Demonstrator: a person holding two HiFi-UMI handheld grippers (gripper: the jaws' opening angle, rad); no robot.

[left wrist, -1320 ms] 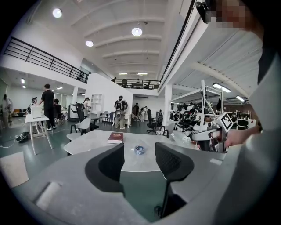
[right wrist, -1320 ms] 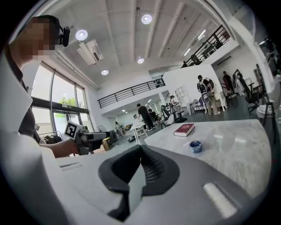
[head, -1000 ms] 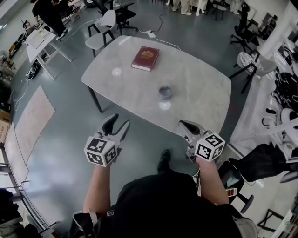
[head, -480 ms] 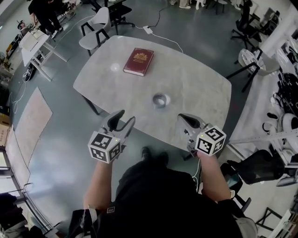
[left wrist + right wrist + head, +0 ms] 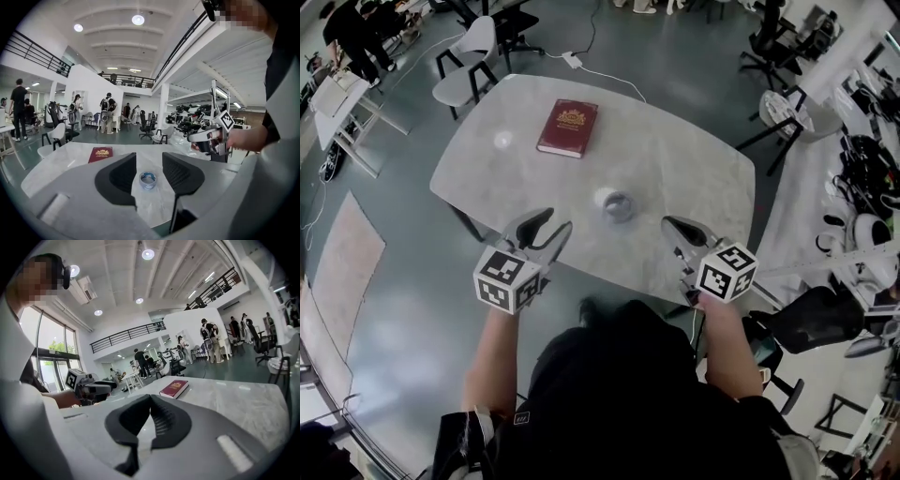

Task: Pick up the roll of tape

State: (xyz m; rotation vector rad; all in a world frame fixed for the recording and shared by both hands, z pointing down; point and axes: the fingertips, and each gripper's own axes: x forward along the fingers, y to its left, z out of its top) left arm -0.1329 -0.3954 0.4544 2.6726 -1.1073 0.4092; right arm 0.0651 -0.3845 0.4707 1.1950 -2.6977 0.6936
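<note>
Ok so the tape is lying flat, hole up, roughly mid-table, with nothing touching it. A red book lies further back and to the left, well apart from the tape.

The person has 1 gripper in each hand, both at the near edge of the table. The left gripper is over the near-left edge and the right gripper is over the near edge on the right. The tape is a bit beyond them and lies between the 2, but neither one has reached it.

In the left gripper view, the jaws of the left gripper stand apart. They've just been closing a little, with nothing between the pads. You can see the tape through the gap, but it's out on the table, past the tips. The book is far left in that view.

In the right gripper view, the right gripper has its jaw tips together and holds nothing. The book shows just past it on the table.

There are 2 white chairs on the far-left side, and people are standing around the room in the background.
</note>
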